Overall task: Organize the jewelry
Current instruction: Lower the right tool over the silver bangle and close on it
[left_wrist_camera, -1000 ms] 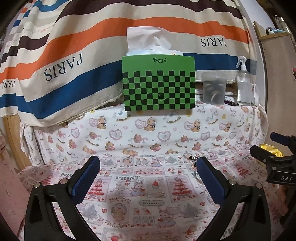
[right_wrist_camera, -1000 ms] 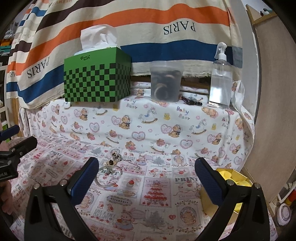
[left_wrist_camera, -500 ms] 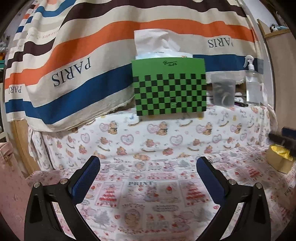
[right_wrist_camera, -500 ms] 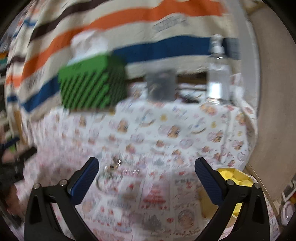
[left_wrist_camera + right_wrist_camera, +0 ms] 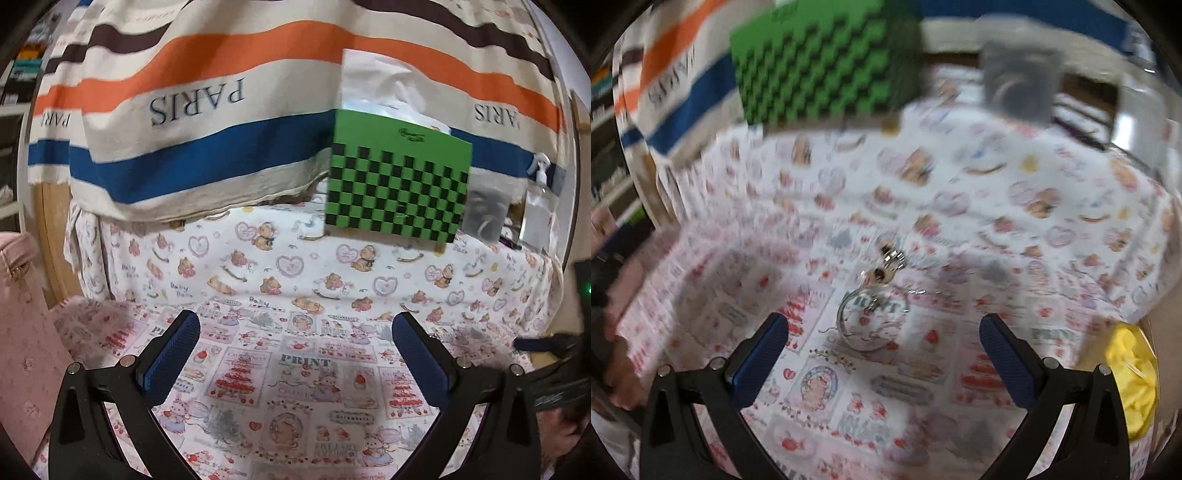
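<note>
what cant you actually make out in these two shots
- Jewelry pile, right wrist view: motion blur; a silver ring shape shows, but separate pieces and clasps cannot be told.
- Clear container, left wrist view: contents too small and hazy.
- Yellow box, right wrist view: cut off by the lens edge.
- Right claw, left wrist view: mostly outside the frame.
- Jewelry, left wrist view: not seen, perhaps behind the left claw finger.

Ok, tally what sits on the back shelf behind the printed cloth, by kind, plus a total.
Green checkered tissue box: 1
Clear plastic container: 1
Clear spray bottle: 1
Total: 3
</note>
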Demonstrator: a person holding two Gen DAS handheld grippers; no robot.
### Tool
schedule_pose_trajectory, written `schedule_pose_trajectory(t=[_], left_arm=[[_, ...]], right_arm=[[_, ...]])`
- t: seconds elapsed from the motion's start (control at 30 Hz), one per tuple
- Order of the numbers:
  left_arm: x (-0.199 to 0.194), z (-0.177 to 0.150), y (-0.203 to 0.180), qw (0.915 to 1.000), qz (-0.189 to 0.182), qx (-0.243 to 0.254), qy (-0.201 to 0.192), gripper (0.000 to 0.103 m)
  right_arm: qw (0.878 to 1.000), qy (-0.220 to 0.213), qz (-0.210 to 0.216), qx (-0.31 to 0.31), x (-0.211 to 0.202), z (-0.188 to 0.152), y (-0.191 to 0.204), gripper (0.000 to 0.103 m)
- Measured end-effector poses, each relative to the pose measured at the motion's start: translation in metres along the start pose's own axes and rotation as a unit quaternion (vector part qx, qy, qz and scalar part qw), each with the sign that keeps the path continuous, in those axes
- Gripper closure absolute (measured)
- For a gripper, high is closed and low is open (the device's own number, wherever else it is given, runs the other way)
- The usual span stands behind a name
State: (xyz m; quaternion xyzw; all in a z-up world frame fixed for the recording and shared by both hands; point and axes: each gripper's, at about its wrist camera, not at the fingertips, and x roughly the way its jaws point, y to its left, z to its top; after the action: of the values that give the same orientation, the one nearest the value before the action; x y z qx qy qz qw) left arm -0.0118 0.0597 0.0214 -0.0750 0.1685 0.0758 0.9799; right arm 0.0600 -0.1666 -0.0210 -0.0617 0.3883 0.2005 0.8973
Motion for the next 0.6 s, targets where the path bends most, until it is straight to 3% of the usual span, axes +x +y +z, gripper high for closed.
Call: schedule_pose_trajectory(t=[0.17, 0.27, 0.5, 0.6], left_arm=[[0.007, 0.004, 0.012, 0.9998, 0.004, -0.014, 0.014, 0.000], [0.012, 0.001, 0.006, 0.9997, 0.004, 0.005, 0.024, 0.000], [0.008, -0.002, -0.005, 0.9996, -0.012, 0.022, 0.013, 0.000], [0.006, -0.001, -0.006, 0.9997, -0.006, 0.024, 0.007, 0.000]], right_arm=[[0.999, 0.041, -0.012, 0.016, 0.038, 0.011, 0.003, 0.002], [0.997, 0.069, -0.010, 0.012, 0.058, 0.020, 0.003, 0.013], [0.993, 0.119, -0.003, -0.008, 0.085, 0.027, 0.004, 0.023], [0.993, 0.115, -0.010, -0.021, 0.089, 0.025, 0.009, 0.025]])
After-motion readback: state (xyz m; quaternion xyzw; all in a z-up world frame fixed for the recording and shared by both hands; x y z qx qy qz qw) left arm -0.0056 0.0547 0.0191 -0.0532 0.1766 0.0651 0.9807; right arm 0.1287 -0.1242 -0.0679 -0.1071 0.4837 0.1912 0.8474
